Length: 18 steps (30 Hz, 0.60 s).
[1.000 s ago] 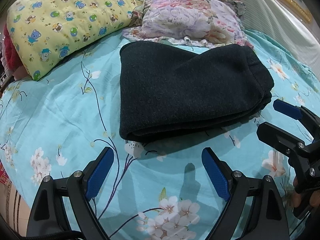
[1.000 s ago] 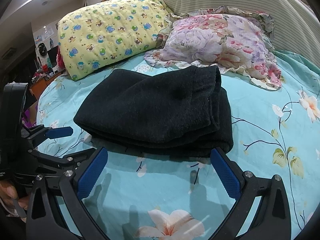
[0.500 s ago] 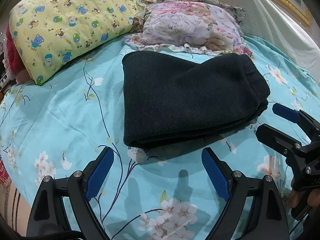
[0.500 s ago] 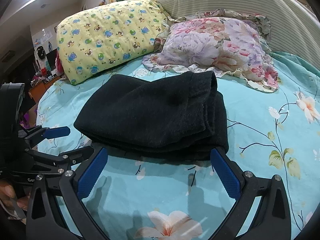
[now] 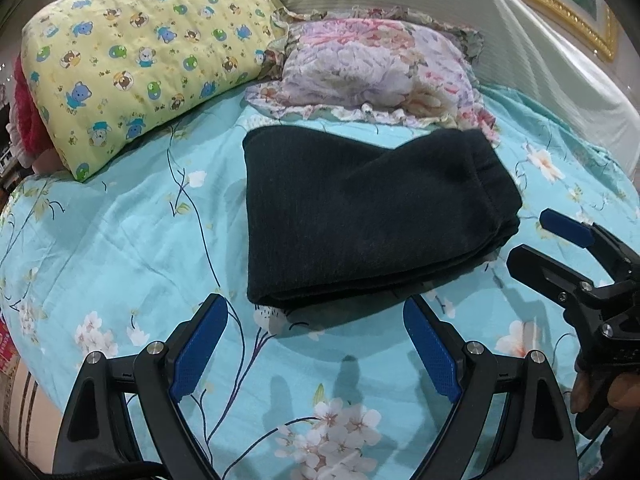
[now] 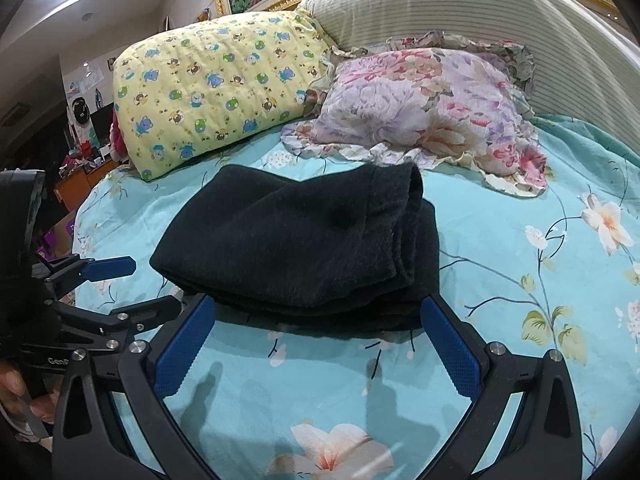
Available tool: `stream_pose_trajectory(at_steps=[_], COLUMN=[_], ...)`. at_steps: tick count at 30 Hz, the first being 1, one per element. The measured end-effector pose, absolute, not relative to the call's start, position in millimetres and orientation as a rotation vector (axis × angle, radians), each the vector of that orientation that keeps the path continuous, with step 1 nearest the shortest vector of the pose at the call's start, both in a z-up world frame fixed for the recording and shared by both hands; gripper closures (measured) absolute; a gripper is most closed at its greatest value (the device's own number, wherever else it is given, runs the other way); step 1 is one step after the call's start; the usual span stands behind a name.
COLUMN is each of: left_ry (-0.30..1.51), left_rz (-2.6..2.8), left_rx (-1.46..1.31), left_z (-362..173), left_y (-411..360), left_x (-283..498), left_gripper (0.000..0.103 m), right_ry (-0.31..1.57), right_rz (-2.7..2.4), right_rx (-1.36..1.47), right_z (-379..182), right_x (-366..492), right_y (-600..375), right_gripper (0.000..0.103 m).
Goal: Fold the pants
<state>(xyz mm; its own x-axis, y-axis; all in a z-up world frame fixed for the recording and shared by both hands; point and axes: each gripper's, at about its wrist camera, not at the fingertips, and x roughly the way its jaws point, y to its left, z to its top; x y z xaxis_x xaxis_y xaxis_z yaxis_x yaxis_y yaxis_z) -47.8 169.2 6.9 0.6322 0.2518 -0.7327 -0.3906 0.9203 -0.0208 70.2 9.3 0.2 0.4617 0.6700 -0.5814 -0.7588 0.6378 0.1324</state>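
Now: black pants (image 5: 360,216) folded into thick rectangular stack, lying mid-bed on teal floral sheet (image 5: 120,240), just in front of purple floral pillow (image 5: 376,76); yellow bear-print pillow (image 5: 136,64) to its left. Left gripper (image 5: 316,344) hovering over sheet near stack's front edge, jaws spread wide, holding nothing. Right gripper (image 6: 316,344) likewise spread & unloaded, blue pads (image 6: 450,350) flanking stack's near edge w/o touching, as far as visible.

Folded black pants (image 5: 360,216) lie on the floral sheet (image 5: 120,240) just beyond the left gripper (image 5: 316,344), its jaws wide apart; the right gripper (image 5: 540,236) hovers beside, empty.
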Motion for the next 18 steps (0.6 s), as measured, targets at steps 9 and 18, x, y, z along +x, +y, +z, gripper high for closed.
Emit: stream_pose_trajectory(at_steps=[9, 18], left_ry=[0.781, 0.776], left_rz=[0.366, 0.358], left_rx=[-0.186, -0.19], left_z=[12.6, 10.8], left_y=[170.4, 171.6], left_x=[-47.7, -41.8], left_gripper=[0.013, 0.013], right_ry=[0.63, 0.616], right_rz=[0.878, 0.862], right_rx=[-0.143, -0.133], right_z=[5.1, 8.0], right_x=[72.4, 74.7], right_y=[7.3, 5.2], right_gripper=[0.001, 0.001])
